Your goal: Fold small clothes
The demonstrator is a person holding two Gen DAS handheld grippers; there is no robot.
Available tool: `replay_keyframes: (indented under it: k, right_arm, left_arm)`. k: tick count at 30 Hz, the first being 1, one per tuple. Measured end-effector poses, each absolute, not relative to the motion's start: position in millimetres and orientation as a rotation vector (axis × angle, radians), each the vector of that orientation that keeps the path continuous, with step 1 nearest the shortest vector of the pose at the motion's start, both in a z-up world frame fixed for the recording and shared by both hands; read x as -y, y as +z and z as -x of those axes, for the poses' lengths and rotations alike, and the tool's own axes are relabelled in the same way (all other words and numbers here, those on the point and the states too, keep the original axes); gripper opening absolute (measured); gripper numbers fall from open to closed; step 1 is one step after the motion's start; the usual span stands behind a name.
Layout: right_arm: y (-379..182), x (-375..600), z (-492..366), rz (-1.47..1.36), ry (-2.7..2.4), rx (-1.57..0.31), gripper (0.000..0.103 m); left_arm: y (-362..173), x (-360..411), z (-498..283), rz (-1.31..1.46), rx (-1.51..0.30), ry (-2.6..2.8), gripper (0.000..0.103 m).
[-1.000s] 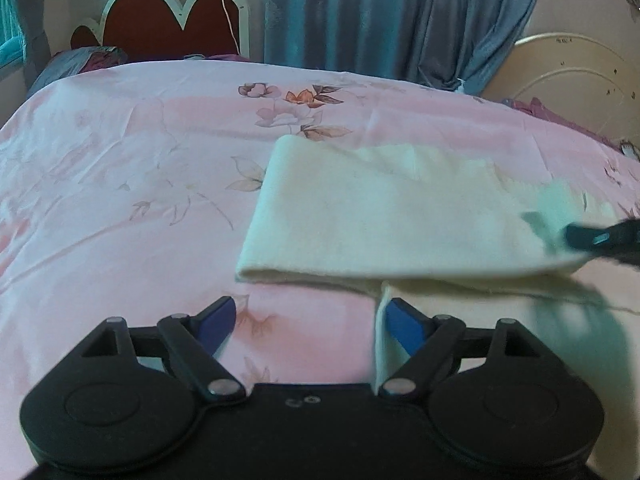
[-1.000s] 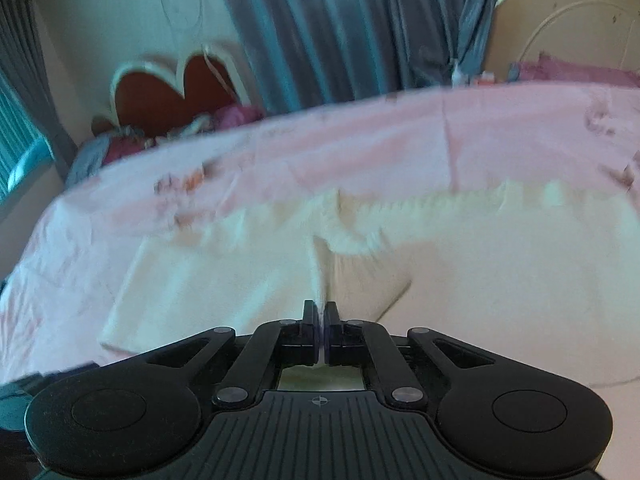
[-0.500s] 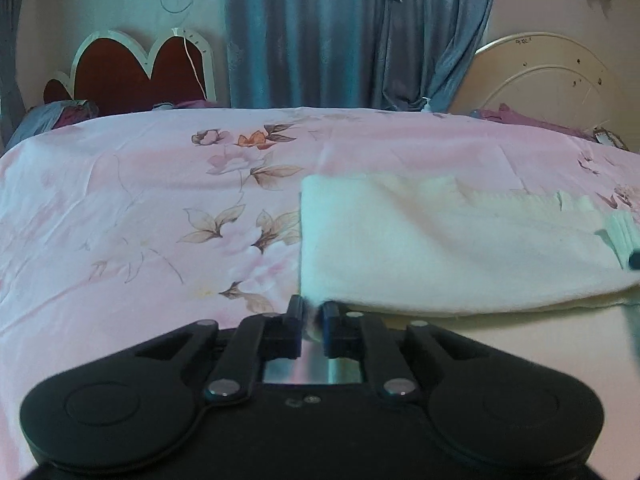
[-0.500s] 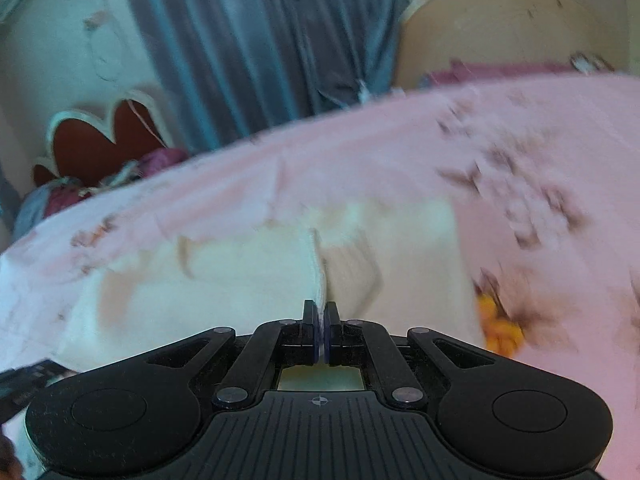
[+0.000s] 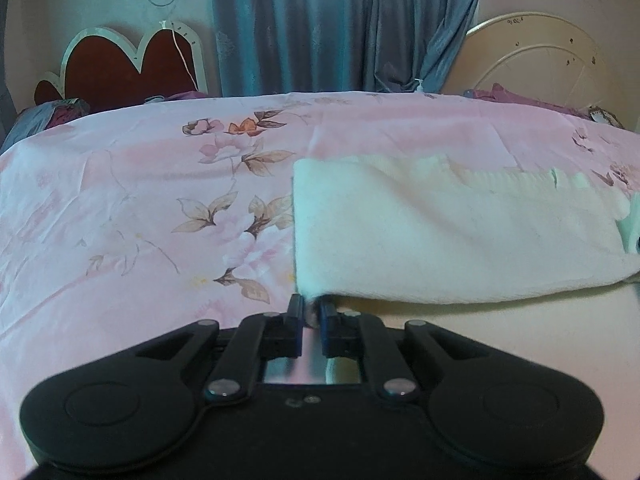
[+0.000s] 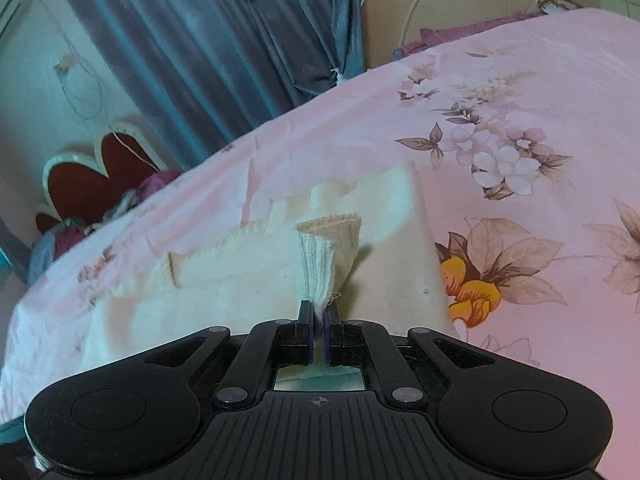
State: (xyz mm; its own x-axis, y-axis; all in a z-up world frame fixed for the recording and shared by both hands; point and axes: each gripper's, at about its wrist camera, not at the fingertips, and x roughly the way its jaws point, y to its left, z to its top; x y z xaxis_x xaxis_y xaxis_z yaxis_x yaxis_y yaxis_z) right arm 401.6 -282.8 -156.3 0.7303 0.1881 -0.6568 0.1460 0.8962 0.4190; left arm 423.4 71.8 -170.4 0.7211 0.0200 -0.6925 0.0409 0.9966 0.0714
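Bare bedsheet (image 5: 140, 208) leftward — cream garment (image 5: 440, 240) right.

pink floral bedsheet (image 5: 160, 200) | blue curtain (image 5: 320, 24) | heart-shaped headboard (image 5: 132, 60) | round frame (image 5: 540, 56)

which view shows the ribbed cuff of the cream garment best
The right wrist view: the ribbed cuff stands up sharp just ahead of the right gripper, which pinches it. The left wrist view shows only a pale sliver at its right edge, possibly the cuff, beyond the folded garment.
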Motion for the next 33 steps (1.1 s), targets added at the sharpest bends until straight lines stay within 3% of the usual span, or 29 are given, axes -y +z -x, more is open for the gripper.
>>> replay_keyframes:
  k: [2,3,4,6,8,10,11,13,18,23,25,27,30,32,33]
  right_arm:
    - [-154,284,-399,-0.49,0.028,-0.751,0.03]
    - [-153,284,-399,-0.489,0.025,-0.742,0.061]
    - [-150,282,-398,-0.469,0.025,-0.722,0.068]
    - [-148,278,-400,-0.424,0.026,-0.718,0.068]
    - [-151,279,-404,-0.424,0.025,-0.728,0.058]
    - [-158,280,-411,-0.415,0.007,-0.755,0.016]
    - [-161,282,-412,-0.408,-0.004,-0.762,0.007]
    - [-163,282,-415,-0.376,-0.014,-0.766,0.005]
    - [-142,269,-405,-0.176,0.006,-0.644,0.004]
    - [-170,282,-415,-0.152,0.019,-0.807,0.004]
    - [-163,284,-409,-0.162,0.029,-0.787,0.005]
    - [-156,289,-403,-0.172,0.013,-0.761,0.005]
    - [-144,292,-394,-0.141,-0.015,-0.711,0.006]
    - [-135,292,-392,-0.126,-0.036,-0.668,0.022]
    - [-131,291,-391,-0.122,-0.036,-0.644,0.039]
  left_arm:
    - [-171,-71,-423,-0.087,-0.767,-0.011,0.008]
    - [-171,-71,-423,-0.086,-0.767,-0.011,0.008]
    - [-171,-71,-423,-0.088,-0.767,-0.009,0.008]
    - [-171,-70,-422,-0.091,-0.766,-0.006,0.008]
    - [-171,-68,-422,-0.1,-0.765,-0.004,0.008]
    - [-172,-67,-422,-0.111,-0.763,-0.002,0.008]
    - [-173,-66,-422,-0.117,-0.762,-0.001,0.008]
    - [-174,-65,-421,-0.13,-0.759,0.001,0.008]
    - [-176,-63,-422,-0.152,-0.753,0.01,0.008]
    - [-173,-64,-422,-0.143,-0.765,0.012,0.008]
    - [-168,-68,-421,-0.109,-0.775,-0.004,0.011]
    - [-160,-71,-416,-0.094,-0.773,-0.014,0.022]
    - [-146,-76,-406,-0.086,-0.746,-0.031,0.025]
    - [-137,-75,-402,-0.072,-0.731,-0.046,0.025]
    - [-133,-74,-402,-0.063,-0.722,-0.053,0.025]
